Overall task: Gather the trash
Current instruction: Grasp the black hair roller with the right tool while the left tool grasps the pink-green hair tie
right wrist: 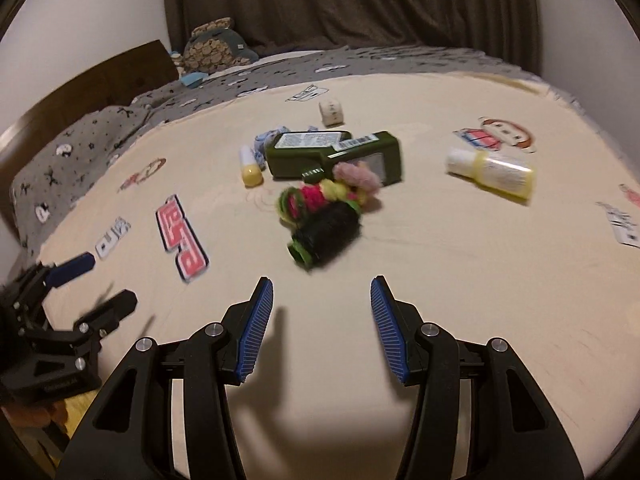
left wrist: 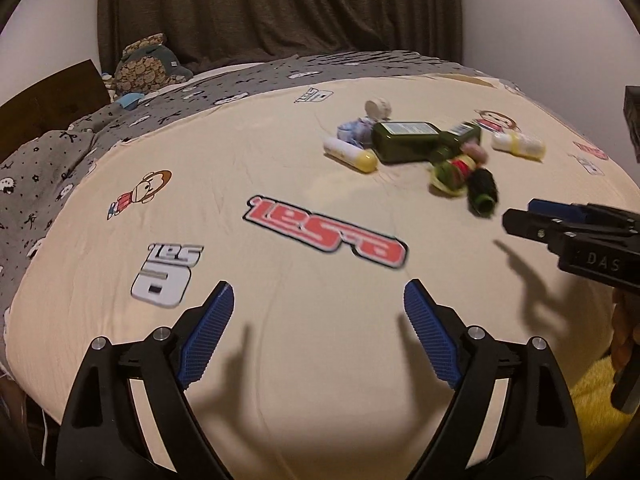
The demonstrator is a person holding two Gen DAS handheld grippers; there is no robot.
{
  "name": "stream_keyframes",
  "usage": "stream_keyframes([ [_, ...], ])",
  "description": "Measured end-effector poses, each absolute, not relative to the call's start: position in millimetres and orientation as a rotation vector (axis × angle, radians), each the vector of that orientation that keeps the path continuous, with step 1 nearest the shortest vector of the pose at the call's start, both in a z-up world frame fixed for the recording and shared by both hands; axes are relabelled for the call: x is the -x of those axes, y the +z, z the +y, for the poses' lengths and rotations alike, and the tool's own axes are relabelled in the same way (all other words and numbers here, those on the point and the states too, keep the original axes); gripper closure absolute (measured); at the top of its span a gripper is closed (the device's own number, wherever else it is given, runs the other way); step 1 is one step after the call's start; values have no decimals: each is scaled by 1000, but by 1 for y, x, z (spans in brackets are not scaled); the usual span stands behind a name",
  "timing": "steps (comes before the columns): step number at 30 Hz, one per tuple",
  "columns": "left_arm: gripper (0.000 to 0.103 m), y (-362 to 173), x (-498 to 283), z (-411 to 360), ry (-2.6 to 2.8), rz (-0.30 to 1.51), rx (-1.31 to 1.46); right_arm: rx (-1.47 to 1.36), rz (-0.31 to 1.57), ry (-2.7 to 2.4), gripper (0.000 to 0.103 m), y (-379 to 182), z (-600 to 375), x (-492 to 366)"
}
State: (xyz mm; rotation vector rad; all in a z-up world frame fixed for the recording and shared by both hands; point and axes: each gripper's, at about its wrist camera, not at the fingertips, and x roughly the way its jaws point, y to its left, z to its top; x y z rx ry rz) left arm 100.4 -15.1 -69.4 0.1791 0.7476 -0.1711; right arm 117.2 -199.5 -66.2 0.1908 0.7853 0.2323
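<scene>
A heap of trash lies on the cream bedspread (right wrist: 440, 280): two dark green bottles (right wrist: 308, 152), a black roller with a green end (right wrist: 324, 236), colourful fuzzy rings (right wrist: 320, 196), a yellow-capped tube (right wrist: 250, 166), a crumpled blue wrapper (right wrist: 264, 140), a small white jar (right wrist: 331, 113) and a pale yellow bottle (right wrist: 490, 170) apart at the right. My right gripper (right wrist: 322, 304) is open and empty, just short of the black roller. My left gripper (left wrist: 318, 308) is open and empty, over bare bedspread, well short of the heap (left wrist: 420, 148).
A grey patterned blanket (left wrist: 60, 152) and a patterned stuffed toy (left wrist: 140, 68) lie at the bed's far left by a dark wooden headboard (left wrist: 48, 104). Brown curtains (left wrist: 280, 8) hang behind. Something yellow (left wrist: 592, 408) lies at the near right edge.
</scene>
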Motion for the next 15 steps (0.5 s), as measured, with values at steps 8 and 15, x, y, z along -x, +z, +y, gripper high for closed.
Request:
stream_keyframes([
  [8,21,-76,-118,-18,-181,758,-178,-186,808,199,56,-69,-185,-152],
  [15,21,-77,-124,-34,-230,753,-176,-175,828,200,72,-76,-197,-148],
])
